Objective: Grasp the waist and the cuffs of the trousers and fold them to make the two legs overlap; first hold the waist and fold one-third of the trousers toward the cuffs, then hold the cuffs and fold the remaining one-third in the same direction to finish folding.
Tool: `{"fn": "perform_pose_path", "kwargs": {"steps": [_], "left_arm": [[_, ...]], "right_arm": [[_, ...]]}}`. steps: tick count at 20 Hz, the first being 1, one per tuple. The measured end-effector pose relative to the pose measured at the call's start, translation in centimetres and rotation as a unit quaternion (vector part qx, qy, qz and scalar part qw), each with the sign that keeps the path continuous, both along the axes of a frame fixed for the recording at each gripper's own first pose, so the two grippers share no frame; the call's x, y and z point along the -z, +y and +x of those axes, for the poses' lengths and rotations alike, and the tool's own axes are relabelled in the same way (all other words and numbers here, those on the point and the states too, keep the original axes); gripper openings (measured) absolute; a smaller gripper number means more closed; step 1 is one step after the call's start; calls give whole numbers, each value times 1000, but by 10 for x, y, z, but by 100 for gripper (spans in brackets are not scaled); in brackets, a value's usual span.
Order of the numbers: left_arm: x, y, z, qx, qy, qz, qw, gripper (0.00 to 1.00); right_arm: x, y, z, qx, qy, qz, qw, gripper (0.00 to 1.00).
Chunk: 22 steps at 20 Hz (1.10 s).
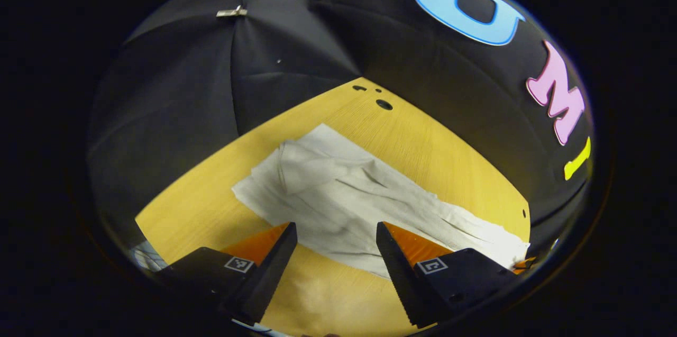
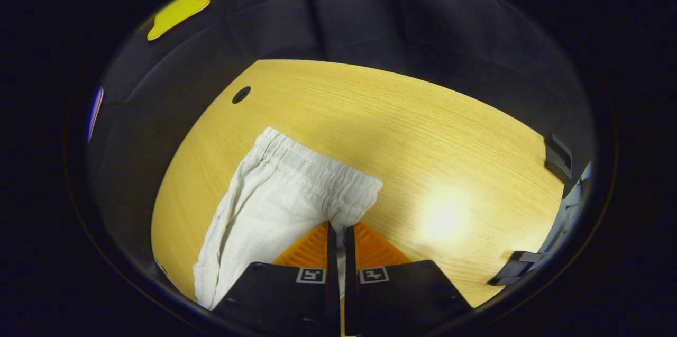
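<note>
Wooden table (image 1: 423, 152): a pale, grained top that spreads ahead of both claws, bounded by the dark cloth wall (image 1: 174, 93) behind it.

White trousers (image 1: 344, 199): in the left gripper view they lie flat and wrinkled on the table, running as a long band just ahead of the fingertips and off toward the right, with a folded, bunched portion at the far left end. In the right gripper view the trousers (image 2: 264, 205) extend ahead and to the left of the fingertips, the gathered elastic waist (image 2: 317, 165) forming the far edge.

Left gripper (image 1: 337, 231): fingers spread wide apart, nothing between them; the near edge of the trousers lies across the gap just beyond the tips, and whether the tips touch the cloth cannot be told.

Right gripper (image 2: 336, 231): fingers drawn nearly together, pinching a thin strip of the white cloth at the corner of the waist nearest the claw.

Dark holes (image 1: 384, 105): small round openings in the tabletop, well ahead of the left gripper near the wall; one such hole (image 2: 241, 94) sits ahead and left of the right gripper.

Metal clip (image 1: 231, 11): on the cloth wall, high above and left of the left gripper.
</note>
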<state>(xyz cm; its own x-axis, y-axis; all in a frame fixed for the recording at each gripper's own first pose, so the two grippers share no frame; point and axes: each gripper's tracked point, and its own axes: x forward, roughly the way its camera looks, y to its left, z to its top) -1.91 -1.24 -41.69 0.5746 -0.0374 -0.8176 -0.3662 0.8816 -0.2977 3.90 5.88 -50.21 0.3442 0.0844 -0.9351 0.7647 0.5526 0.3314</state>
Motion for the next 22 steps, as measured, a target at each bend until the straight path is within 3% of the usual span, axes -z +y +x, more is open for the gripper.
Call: {"fn": "perform_pose_path", "kwargs": {"steps": [2,3,7,9,12,14,16,18,20,22], "left_arm": [[8,-7,-5,-21,15,-32,999,92],[14,-7,-7,-25,22,-36,999,96],[28,-6,-10,-53,53,-36,997,96],[34,0,-1,-71,53,-20,996,92],[39,4,16,-69,56,8,996,96],[46,9,15,-54,86,64,993,93],[46,18,12,-30,104,120,987,55],[45,10,20,-19,97,119,988,16],[47,2,21,-19,86,89,992,8],[47,-2,22,-10,75,73,994,6]], "right_arm": [[-1,1,1,14,-12,16,1000,8],[0,1,2,9,-17,16,1000,8],[0,1,2,1,-24,14,1000,8],[0,1,2,1,-24,13,1000,8],[1,1,3,-6,-31,8,999,8],[0,0,3,-12,-34,2,999,8],[1,0,3,-19,-41,1,999,8],[-1,-2,1,-44,-56,-9,997,8],[-18,-12,9,-47,-95,-37,994,8],[-36,-23,13,-49,-132,-50,989,8]]}}
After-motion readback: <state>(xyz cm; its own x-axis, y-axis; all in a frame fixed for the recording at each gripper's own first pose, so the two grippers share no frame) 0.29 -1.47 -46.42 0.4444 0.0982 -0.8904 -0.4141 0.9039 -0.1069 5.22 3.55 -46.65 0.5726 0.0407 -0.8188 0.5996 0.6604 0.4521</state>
